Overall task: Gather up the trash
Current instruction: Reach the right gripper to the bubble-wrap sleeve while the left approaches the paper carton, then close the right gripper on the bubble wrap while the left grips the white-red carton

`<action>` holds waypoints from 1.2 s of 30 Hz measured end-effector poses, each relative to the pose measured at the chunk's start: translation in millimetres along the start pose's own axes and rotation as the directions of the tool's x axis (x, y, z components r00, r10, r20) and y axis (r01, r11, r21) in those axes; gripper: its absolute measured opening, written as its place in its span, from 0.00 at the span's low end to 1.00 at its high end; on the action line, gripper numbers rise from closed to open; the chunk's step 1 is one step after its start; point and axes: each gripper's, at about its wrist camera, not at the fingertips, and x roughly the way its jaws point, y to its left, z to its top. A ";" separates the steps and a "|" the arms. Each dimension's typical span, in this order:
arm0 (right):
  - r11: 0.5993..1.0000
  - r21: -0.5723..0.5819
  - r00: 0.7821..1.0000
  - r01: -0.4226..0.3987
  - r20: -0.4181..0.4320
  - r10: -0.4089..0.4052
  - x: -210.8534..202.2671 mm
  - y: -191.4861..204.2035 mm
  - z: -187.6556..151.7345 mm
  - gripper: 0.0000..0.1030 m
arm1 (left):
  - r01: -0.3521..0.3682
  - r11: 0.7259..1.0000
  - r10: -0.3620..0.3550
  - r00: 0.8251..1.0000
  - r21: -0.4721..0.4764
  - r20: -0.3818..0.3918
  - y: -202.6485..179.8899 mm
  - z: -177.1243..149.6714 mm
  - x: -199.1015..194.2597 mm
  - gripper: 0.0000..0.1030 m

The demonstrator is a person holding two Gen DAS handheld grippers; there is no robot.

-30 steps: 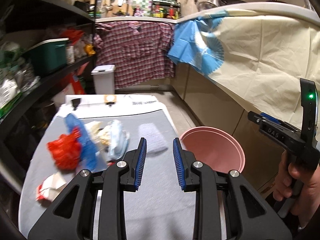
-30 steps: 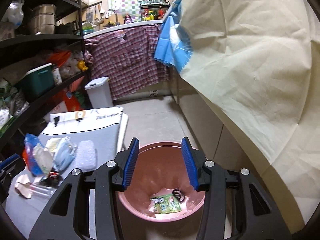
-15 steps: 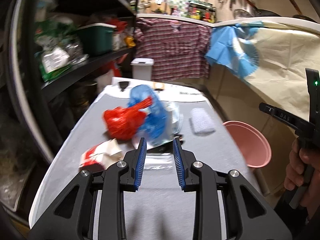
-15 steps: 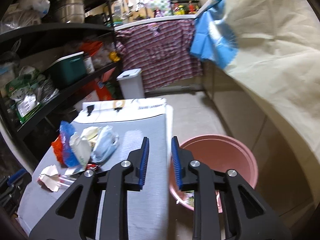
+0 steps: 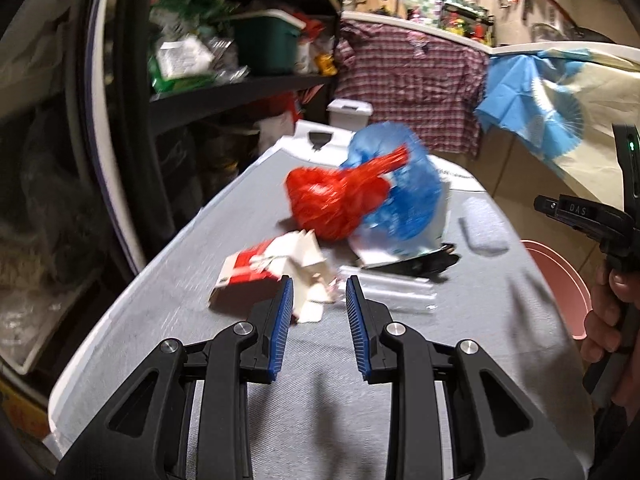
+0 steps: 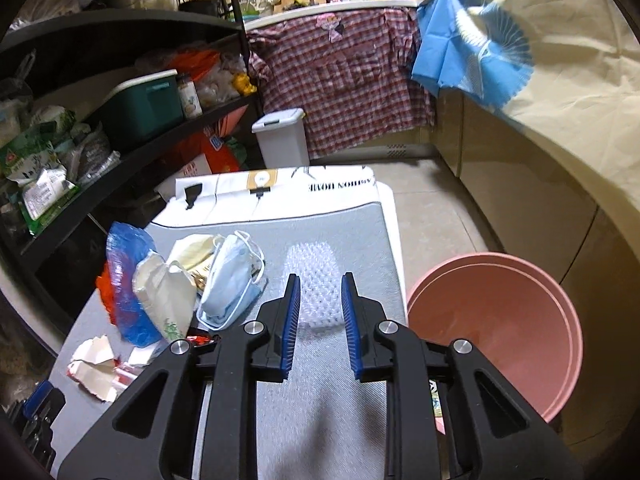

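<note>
**A:** Why does everything sit on that grey padded board (image 6: 360, 240) filling the middle of both views?

**B:** It looks like the sorting surface. The pink bucket (image 6: 520, 320) stands on the floor just off its edge, at the lower right of the right wrist view, so I judge it the bin: litter only has to travel a short way over the rim.

**A:** And where is the trash itself?

**B:** Heaped at centre left of the right wrist view: a blue plastic bag (image 6: 120, 264) over a red bag (image 5: 332, 200), a face mask (image 6: 230, 280) leaning on them, and a torn red-and-white carton (image 5: 260, 272) lying flat nearer the lower left. A piece of bubble wrap (image 6: 316, 280) lies apart, alone at centre.

**A:** What about the tongs?

**B:** The left gripper (image 5: 319, 300) stands a little parted and empty, its tips framing the carton's torn flaps without touching them. The right gripper (image 6: 320, 304) is also narrowly parted, holding nothing, with the bubble wrap showing through its gap, beyond the tips.

**A:** So each is lined up on its own piece?

**B:** That is my reading: one target per hand.
</note>
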 end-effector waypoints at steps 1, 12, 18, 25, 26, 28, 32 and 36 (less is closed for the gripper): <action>1.000 -0.001 1.000 -0.001 -0.012 0.001 7.1 0.9 -0.6 0.22 | -0.005 1.000 0.005 1.000 -0.007 -0.010 2.0 -1.4 3.6 0.27; 0.999 0.016 0.993 0.031 -0.116 -0.029 60.7 -1.7 -3.2 0.38 | -0.038 0.998 0.033 0.996 -0.059 -0.080 15.8 -2.2 35.5 0.27; 0.999 -0.003 0.984 0.054 -0.170 -0.054 79.4 -0.5 -7.8 0.39 | -0.042 0.996 0.034 0.994 -0.077 -0.102 17.9 0.5 44.1 0.27; 0.999 -0.009 0.981 0.040 -0.190 -0.040 85.5 1.6 -10.3 0.31 | -0.032 0.996 0.021 0.992 -0.089 -0.127 19.8 1.6 51.2 0.14; 0.999 -0.012 0.981 0.035 -0.192 -0.037 85.4 2.6 -10.5 0.27 | -0.032 0.996 0.020 0.991 -0.087 -0.131 19.6 2.2 52.6 0.11; 1.000 -0.022 0.981 0.021 -0.193 -0.025 84.5 5.0 -10.6 0.15 | -0.034 0.996 0.022 0.991 -0.084 -0.135 18.6 2.4 53.5 0.05; 0.999 -0.054 0.984 0.003 -0.175 -0.012 75.7 13.2 -10.1 0.11 | -0.045 0.996 0.037 0.994 -0.071 -0.107 17.0 7.7 48.6 0.04; 0.998 -0.064 0.987 -0.013 -0.164 0.002 66.2 17.8 -9.7 0.11 | -0.050 0.997 0.044 0.995 -0.060 -0.088 14.8 10.0 42.4 0.04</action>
